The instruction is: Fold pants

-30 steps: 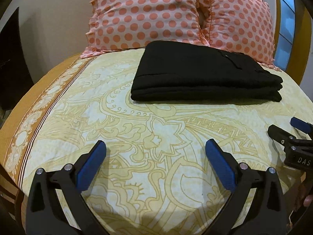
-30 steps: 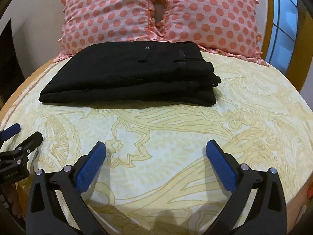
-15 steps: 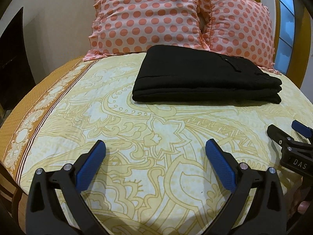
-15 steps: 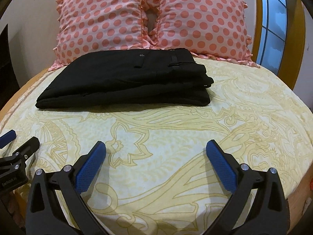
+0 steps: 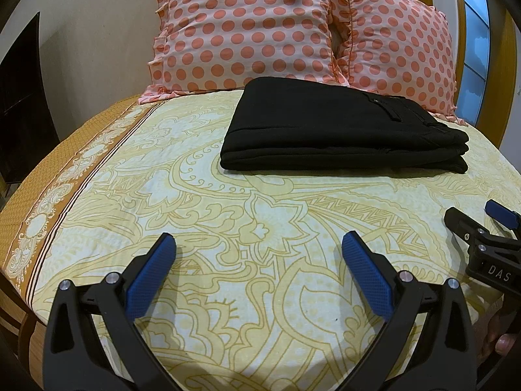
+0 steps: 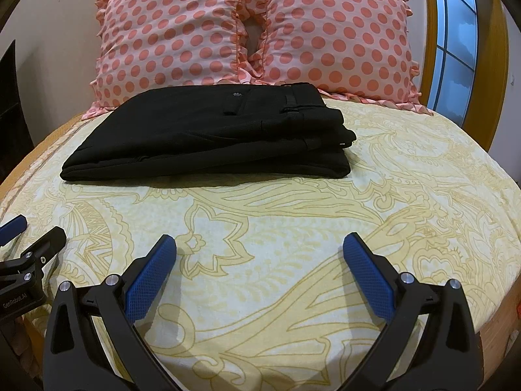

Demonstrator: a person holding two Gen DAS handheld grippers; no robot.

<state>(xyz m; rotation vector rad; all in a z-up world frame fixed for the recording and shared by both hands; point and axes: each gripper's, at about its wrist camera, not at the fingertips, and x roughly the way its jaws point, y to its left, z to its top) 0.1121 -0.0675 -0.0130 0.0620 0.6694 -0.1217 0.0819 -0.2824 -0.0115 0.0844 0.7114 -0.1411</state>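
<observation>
Pants black, folded into compact stack, lying far on bed just before two polka-dot pillows; waistband edge at right. Left hand-held gripper spread, empty, near edge of bed, well apart from stack. Right hand-held gripper likewise spread, empty. Judgement: fold appears complete; good finish means withdrawing clear without snagging the sheet, leaving the stack squared and undisturbed.

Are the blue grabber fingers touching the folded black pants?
Apart. In the right wrist view, yellow patterned bedsheet shows between the open right gripper and the folded black pants; the left gripper shows likewise.
</observation>
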